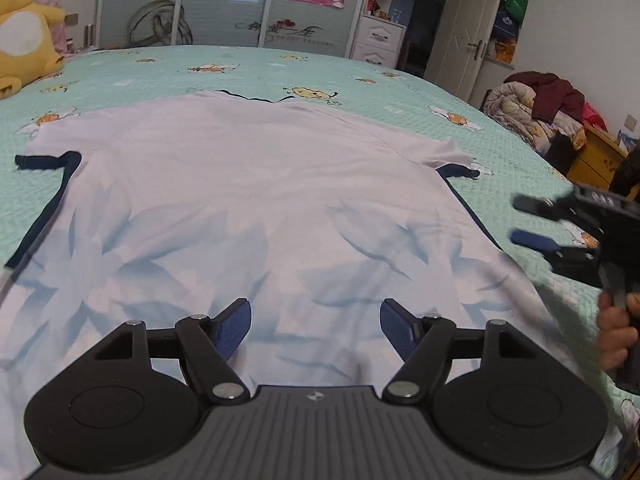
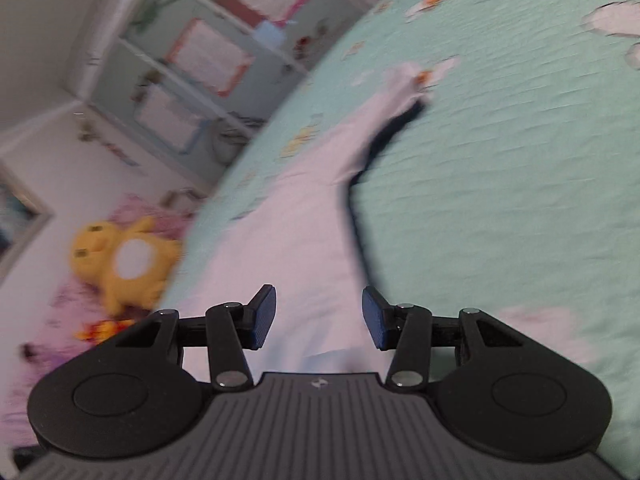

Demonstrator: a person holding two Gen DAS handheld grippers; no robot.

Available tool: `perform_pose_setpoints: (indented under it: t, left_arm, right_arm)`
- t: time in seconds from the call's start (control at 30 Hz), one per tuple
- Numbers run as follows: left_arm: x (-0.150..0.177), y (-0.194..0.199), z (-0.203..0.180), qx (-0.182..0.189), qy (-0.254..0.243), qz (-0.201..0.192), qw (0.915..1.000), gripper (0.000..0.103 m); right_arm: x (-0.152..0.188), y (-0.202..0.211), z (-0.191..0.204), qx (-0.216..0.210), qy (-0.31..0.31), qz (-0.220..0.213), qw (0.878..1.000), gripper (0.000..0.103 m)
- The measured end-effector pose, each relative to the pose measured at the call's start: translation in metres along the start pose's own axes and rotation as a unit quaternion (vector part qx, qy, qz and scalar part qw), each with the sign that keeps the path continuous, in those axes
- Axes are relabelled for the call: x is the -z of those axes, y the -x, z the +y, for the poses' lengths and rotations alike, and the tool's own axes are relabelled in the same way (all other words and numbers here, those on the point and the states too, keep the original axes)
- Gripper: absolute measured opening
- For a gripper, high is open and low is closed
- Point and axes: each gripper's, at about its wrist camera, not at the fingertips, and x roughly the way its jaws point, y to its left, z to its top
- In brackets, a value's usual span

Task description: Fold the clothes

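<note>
We have the white short-sleeved T-shirt with navy trim and pale blue petal print (image 1: 256, 208) spread flat on the mint-green quilted bedspread (image 1: 140, 72). Our left tool (image 1: 316, 330) hovers over the hem at 6 o'clock, jaws wide apart, holding nothing. Our right tool (image 2: 319, 316) stands half open and empty over the shirt's side edge. To fold well, we should pinch hem and shoulder along one side together. The left view shows the whole shirt and the right tool at 3 o'clock; the blurred right view shows only the navy side seam and one sleeve.
</note>
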Motion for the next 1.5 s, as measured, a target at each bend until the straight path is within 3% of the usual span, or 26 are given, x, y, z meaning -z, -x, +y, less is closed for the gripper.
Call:
perform_pose_setpoints:
  t: [0.07, 0.1, 0.13, 0.27, 0.3, 0.4, 0.47, 0.53, 0.57, 0.6, 0.67, 0.77, 0.9, 0.93, 0.97, 1.03, 1.13, 1.2, 1.23, 1.27, 1.3, 1.43, 1.5]
  left_arm:
    - [0.006, -0.006, 0.002, -0.003, 0.012, 0.023, 0.9997, 0.075]
    - [0.009, -0.008, 0.003, -0.004, 0.018, 0.034, 0.9992, 0.075]
    - [0.011, -0.008, 0.003, -0.006, 0.012, 0.031, 0.9994, 0.075]
    - [0.011, 0.004, 0.007, -0.005, 0.027, 0.035, 0.999, 0.071]
    - [0.01, 0.008, 0.009, -0.002, 0.039, 0.034, 0.9987, 0.069]
    - [0.014, 0.028, 0.006, 0.022, 0.036, 0.02, 0.9989, 0.064]
    - [0.017, 0.039, 0.003, 0.035, 0.02, 0.015, 0.9991, 0.052]
    - [0.029, 0.031, 0.006, 0.028, 0.017, 0.055, 0.9979, 0.042]
    - [0.036, 0.025, 0.009, 0.022, 0.019, 0.071, 0.9971, 0.033]
    - [0.039, 0.026, 0.011, 0.02, 0.02, 0.068, 0.9973, 0.029]
    - [0.043, 0.033, 0.012, 0.017, 0.021, 0.056, 0.9981, 0.029]
    - [0.045, 0.049, 0.01, 0.027, 0.017, 0.045, 0.9985, 0.029]
    - [0.059, 0.052, 0.011, 0.012, -0.003, 0.058, 0.9983, 0.03]
    - [0.064, 0.051, 0.016, 0.011, 0.007, 0.058, 0.9982, 0.03]
    - [0.066, 0.055, 0.019, 0.013, 0.017, 0.056, 0.9982, 0.03]
    - [0.067, 0.065, 0.021, 0.014, 0.027, 0.055, 0.998, 0.03]
    - [0.067, 0.084, 0.015, 0.029, 0.007, 0.038, 0.9989, 0.03]
    - [0.072, 0.086, 0.016, 0.026, -0.005, 0.037, 0.999, 0.042]
    - [0.076, 0.083, 0.021, 0.022, 0.004, 0.039, 0.999, 0.044]
    - [0.08, 0.08, 0.026, 0.018, 0.015, 0.041, 0.9989, 0.041]
    - [0.084, 0.078, 0.031, 0.015, 0.027, 0.043, 0.9986, 0.042]
    - [0.082, 0.088, 0.04, 0.025, 0.038, 0.039, 0.9982, 0.041]
    - [0.083, 0.098, 0.049, 0.031, 0.048, 0.027, 0.998, 0.041]
  right_arm:
    - [-0.002, -0.016, 0.004, -0.016, 0.0, 0.033, 0.999, 0.045]
    - [-0.002, -0.024, 0.0, 0.026, -0.005, 0.052, 0.998, 0.015]
    - [-0.001, -0.021, -0.003, 0.05, 0.001, 0.05, 0.997, 0.0]
    - [0.007, 0.014, 0.001, 0.117, 0.033, 0.02, 0.992, 0.0]
    - [0.013, 0.025, 0.008, 0.118, 0.04, 0.017, 0.992, 0.006]
    - [0.033, 0.056, 0.027, 0.098, 0.057, 0.02, 0.993, 0.008]
    - [0.051, 0.069, 0.035, 0.067, 0.059, 0.044, 0.995, 0.013]
    - [0.07, 0.076, 0.035, 0.063, 0.063, 0.075, 0.993, 0.018]
    - [0.08, 0.076, 0.03, 0.095, 0.07, 0.089, 0.989, 0.018]
    - [0.084, 0.073, 0.024, 0.12, 0.079, 0.09, 0.986, 0.0]
    - [0.084, 0.084, 0.028, 0.134, 0.077, 0.083, 0.984, 0.0]
    - [0.086, 0.106, 0.042, 0.141, 0.095, 0.066, 0.983, 0.009]
    - [0.107, 0.122, 0.034, 0.089, 0.072, 0.097, 0.989, 0.016]
    - [0.114, 0.122, 0.027, 0.111, 0.07, 0.103, 0.986, 0.015]
    - [0.119, 0.125, 0.022, 0.122, 0.063, 0.097, 0.986, 0.0]
    - [0.123, 0.133, 0.018, 0.134, 0.042, 0.088, 0.986, 0.0]
    - [0.123, 0.151, 0.038, 0.135, 0.073, 0.07, 0.986, 0.014]
    - [0.124, 0.156, 0.04, 0.13, 0.081, 0.066, 0.986, 0.033]
    - [0.124, 0.155, 0.036, 0.133, 0.079, 0.071, 0.985, 0.035]
    - [0.127, 0.149, 0.03, 0.161, 0.081, 0.082, 0.98, 0.032]
    - [0.13, 0.148, 0.026, 0.182, 0.088, 0.084, 0.976, 0.019]
    - [0.134, 0.147, 0.054, 0.208, 0.14, 0.081, 0.965, 0.024]
    - [0.137, 0.142, 0.069, 0.19, 0.152, 0.082, 0.966, 0.024]
